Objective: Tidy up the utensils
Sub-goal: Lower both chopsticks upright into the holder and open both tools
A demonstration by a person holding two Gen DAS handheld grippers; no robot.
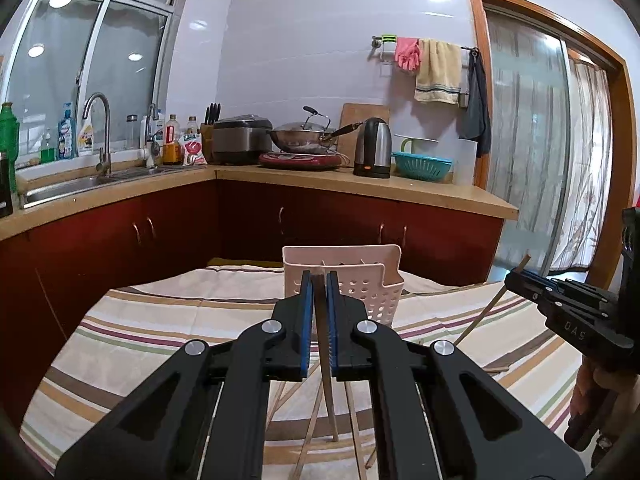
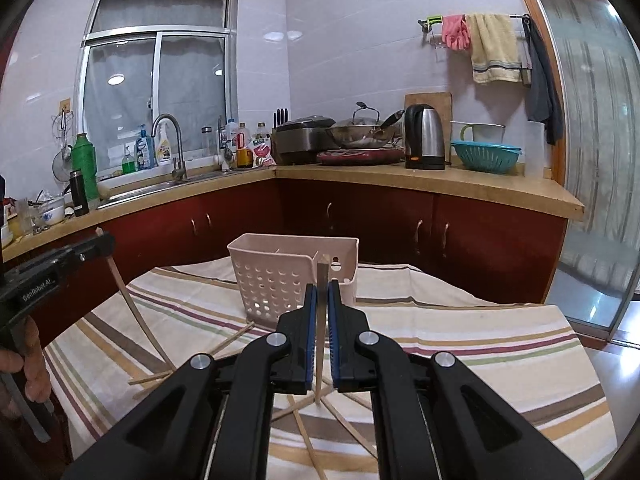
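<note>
A pink perforated utensil basket [image 1: 372, 280] [image 2: 280, 276] stands upright on the striped cloth. My left gripper [image 1: 319, 280] is shut on a wooden chopstick [image 1: 326, 376], held upright just before the basket; it also shows at the left edge of the right wrist view [image 2: 102, 246], its chopstick [image 2: 136, 312] slanting down. My right gripper [image 2: 322, 290] is shut on another chopstick [image 2: 321, 344], upright before the basket's right end; it shows at the right in the left wrist view [image 1: 516, 276]. Several loose chopsticks [image 2: 308, 440] lie crossed on the cloth below both grippers.
The striped cloth [image 1: 160, 320] covers a small table with its edges close on all sides. Behind stands an L-shaped counter with red cabinets [image 1: 320, 216], a sink [image 1: 80, 184], wok, kettle [image 1: 374, 148] and teal colander. A glass sliding door [image 1: 540, 152] is at right.
</note>
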